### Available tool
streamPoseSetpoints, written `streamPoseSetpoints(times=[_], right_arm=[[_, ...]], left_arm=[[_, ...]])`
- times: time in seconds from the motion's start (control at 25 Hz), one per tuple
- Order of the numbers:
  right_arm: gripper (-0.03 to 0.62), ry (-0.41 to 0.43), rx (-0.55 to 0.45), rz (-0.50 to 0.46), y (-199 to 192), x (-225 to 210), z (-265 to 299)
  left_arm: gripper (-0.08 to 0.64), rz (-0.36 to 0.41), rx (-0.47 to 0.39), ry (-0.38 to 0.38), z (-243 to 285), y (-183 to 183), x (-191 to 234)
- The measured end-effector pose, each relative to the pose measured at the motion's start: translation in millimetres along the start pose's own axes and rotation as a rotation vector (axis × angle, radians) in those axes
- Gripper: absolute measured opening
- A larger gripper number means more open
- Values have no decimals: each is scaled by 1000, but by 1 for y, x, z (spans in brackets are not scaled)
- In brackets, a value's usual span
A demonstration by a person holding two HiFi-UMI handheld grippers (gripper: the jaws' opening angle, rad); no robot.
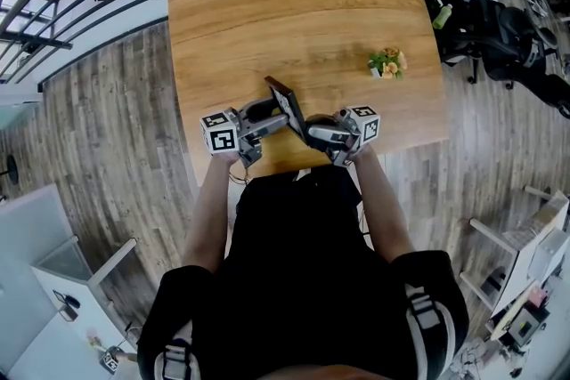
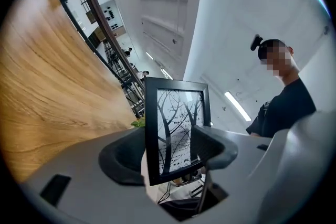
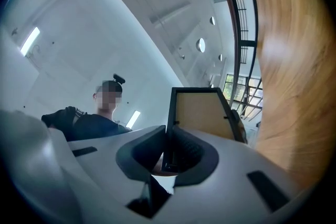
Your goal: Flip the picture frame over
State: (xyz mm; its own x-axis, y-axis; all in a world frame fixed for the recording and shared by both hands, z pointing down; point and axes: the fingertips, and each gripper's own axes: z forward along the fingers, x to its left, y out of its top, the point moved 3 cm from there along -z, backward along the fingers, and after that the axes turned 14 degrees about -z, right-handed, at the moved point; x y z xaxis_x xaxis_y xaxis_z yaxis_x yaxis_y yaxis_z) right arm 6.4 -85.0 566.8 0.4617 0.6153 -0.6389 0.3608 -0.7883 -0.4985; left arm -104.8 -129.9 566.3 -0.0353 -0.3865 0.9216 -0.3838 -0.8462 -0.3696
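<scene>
We're clamping the picture frame [image 2: 151, 134] in both claws, left gripper [image 2: 170, 149] seeing the tree print [image 2: 176, 118] between its jaws, right gripper [image 3: 169, 147] only getting the tan backing [image 3: 202, 113].

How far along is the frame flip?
Done: the picture frame looks lifted off the table and stands on edge, about mid-turn. In hand: the right gripper is clamped on its rim, with the tan backing towards that camera. The left gripper straddles the tree-print side, but whether it pinches is unclear. Left: finish the turn and lay the frame down on its other face.
</scene>
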Motion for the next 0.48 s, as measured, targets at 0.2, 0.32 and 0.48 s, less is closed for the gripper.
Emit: streamPoseSetpoints(times=[0.2,0.32,0.48], right_arm=[[51,-14,-19,-3,5,2,-3],[52,-18,-31,-9,7,3,-6],[54,-39,-55,-20,13,1,-15]], left_arm=[[277,-13,-13,-5,-6,5,-2],[220,-28,-41,-8,-12,6,0],[182,-35,-76,-7,-15,8,4]])
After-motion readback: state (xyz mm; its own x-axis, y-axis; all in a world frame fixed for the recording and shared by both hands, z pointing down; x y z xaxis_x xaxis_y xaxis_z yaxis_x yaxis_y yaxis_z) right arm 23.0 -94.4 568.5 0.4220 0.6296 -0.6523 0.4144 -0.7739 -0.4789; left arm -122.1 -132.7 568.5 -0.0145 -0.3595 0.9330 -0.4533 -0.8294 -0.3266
